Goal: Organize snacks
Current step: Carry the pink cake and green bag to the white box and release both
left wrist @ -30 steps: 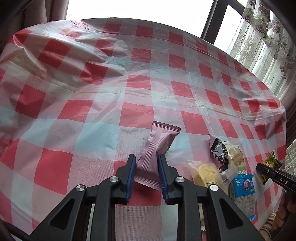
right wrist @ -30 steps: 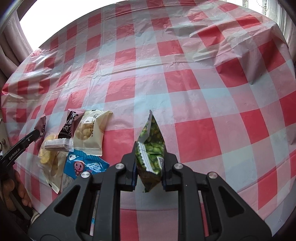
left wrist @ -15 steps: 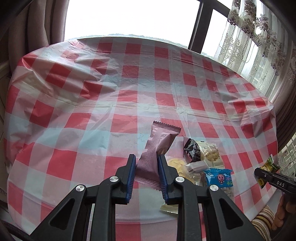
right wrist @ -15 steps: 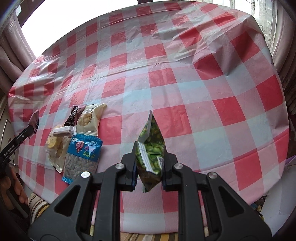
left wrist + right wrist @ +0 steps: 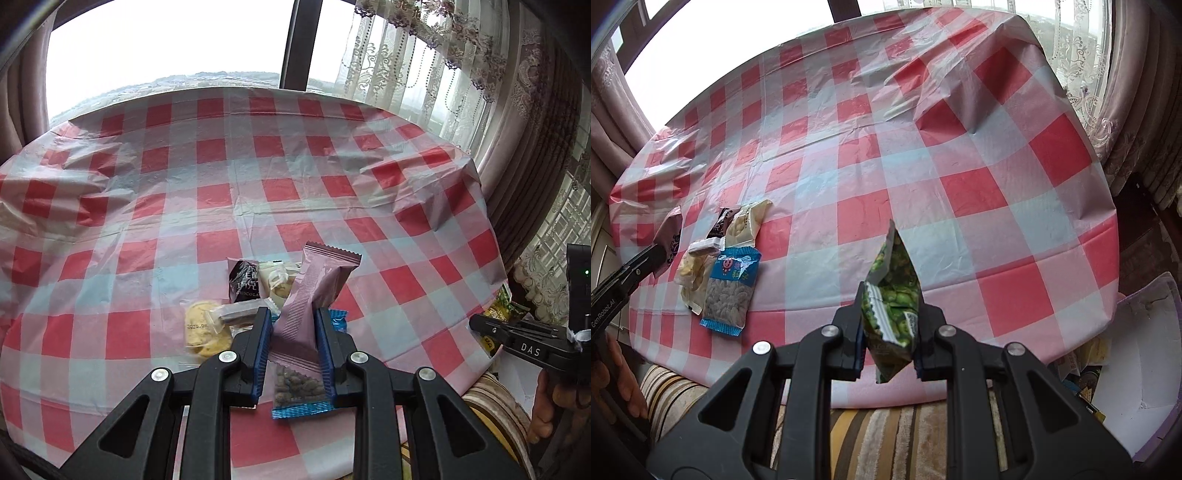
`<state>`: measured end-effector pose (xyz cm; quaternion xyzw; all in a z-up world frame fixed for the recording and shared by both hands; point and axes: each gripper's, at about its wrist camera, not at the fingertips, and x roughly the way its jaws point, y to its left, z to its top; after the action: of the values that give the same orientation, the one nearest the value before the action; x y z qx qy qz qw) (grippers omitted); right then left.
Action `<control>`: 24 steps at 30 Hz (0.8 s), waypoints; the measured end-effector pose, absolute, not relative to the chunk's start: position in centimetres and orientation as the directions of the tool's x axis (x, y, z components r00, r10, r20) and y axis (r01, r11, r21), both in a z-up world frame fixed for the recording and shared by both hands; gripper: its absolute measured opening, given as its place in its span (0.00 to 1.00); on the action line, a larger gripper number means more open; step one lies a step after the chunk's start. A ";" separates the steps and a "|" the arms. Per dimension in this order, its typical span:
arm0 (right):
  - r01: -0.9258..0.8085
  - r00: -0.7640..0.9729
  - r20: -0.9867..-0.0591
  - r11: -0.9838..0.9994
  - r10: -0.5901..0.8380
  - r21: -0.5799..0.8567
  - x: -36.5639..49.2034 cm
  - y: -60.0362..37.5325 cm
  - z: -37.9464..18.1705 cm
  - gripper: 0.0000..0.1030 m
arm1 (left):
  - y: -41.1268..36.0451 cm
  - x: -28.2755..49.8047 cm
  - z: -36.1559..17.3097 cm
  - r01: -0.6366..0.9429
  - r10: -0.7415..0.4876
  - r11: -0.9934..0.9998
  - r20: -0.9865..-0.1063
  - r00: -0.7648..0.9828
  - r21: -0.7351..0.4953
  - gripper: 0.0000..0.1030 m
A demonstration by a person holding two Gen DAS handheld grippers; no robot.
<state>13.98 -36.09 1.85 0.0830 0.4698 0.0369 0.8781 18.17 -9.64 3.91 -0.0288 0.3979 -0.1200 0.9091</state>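
My left gripper point(image 5: 293, 343) is shut on a pink snack packet point(image 5: 310, 295), held upright above the table's near edge. My right gripper point(image 5: 888, 332) is shut on a green pea packet point(image 5: 892, 295), also lifted off the table. On the red-checked tablecloth point(image 5: 923, 155) lies a cluster of snacks: a blue seed packet point(image 5: 729, 284), a dark chocolate packet point(image 5: 242, 282), a cream packet point(image 5: 748, 221) and a yellow biscuit packet point(image 5: 201, 326). The other gripper shows at the edge of each view, the left gripper point(image 5: 646, 258) with its pink packet and the right gripper point(image 5: 491, 326) with its green packet.
A striped cushion point(image 5: 886, 417) lies below the table's near edge. Curtains point(image 5: 517, 129) and a window point(image 5: 166, 48) stand behind the table. A white box with clutter point(image 5: 1137, 350) sits low at the right. A hand point(image 5: 550, 402) holds the right gripper's handle.
Both grippers have pulled back and risen from the table with their packets still held. The snack cluster now sits farther off and the near table edge has come into view.
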 end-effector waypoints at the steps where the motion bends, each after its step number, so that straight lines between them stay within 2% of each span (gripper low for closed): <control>1: 0.022 0.556 -0.819 0.983 0.139 0.182 13.7 -36.6 1.8 0.22 | -10.6 18.0 3.9 0.217 -0.255 0.965 -0.718 0.647 -0.148 0.25; 12: 0.140 0.550 -0.832 0.974 0.072 0.178 10.1 -43.8 1.0 0.22 | -21.4 16.5 3.5 0.450 -0.405 0.878 -0.755 0.516 -0.163 0.25; 24: 0.283 0.496 -0.868 0.946 -0.004 0.157 4.9 -51.8 -1.4 0.22 | -32.2 13.6 2.5 0.644 -0.492 0.739 -0.812 0.314 -0.199 0.25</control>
<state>4.89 -51.82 -1.43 0.1410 0.4950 -0.0843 0.8532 13.65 -32.17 2.52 0.0810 0.4678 -0.3520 0.8067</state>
